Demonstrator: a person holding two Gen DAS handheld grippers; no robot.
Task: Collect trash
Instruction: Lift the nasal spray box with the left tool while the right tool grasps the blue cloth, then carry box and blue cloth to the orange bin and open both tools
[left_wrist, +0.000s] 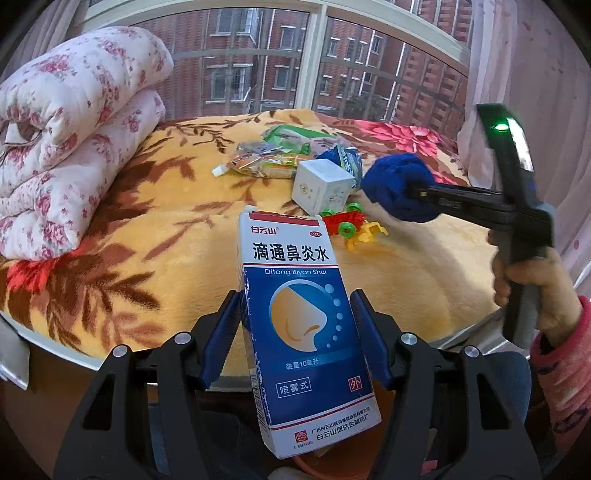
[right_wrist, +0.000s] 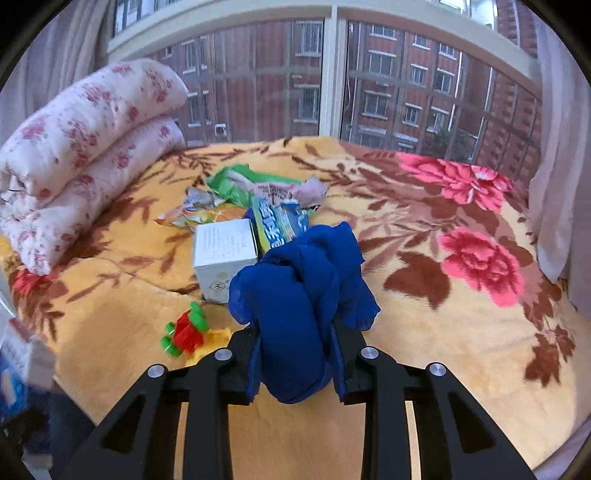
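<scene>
A medicine box (left_wrist: 303, 332) is clamped in the left gripper (left_wrist: 295, 332); a blue cloth (right_wrist: 299, 295) is pinched by the right gripper (right_wrist: 295, 365); wrappers (right_wrist: 236, 192) and a white box (right_wrist: 223, 254) remain uncollected beyond both.

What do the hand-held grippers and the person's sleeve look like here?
Both hand-held grippers, left and right, are black with silver pivot bolts and ribbed blue pads. The right one's body carries a green light. The sleeve is pink knit.
</scene>
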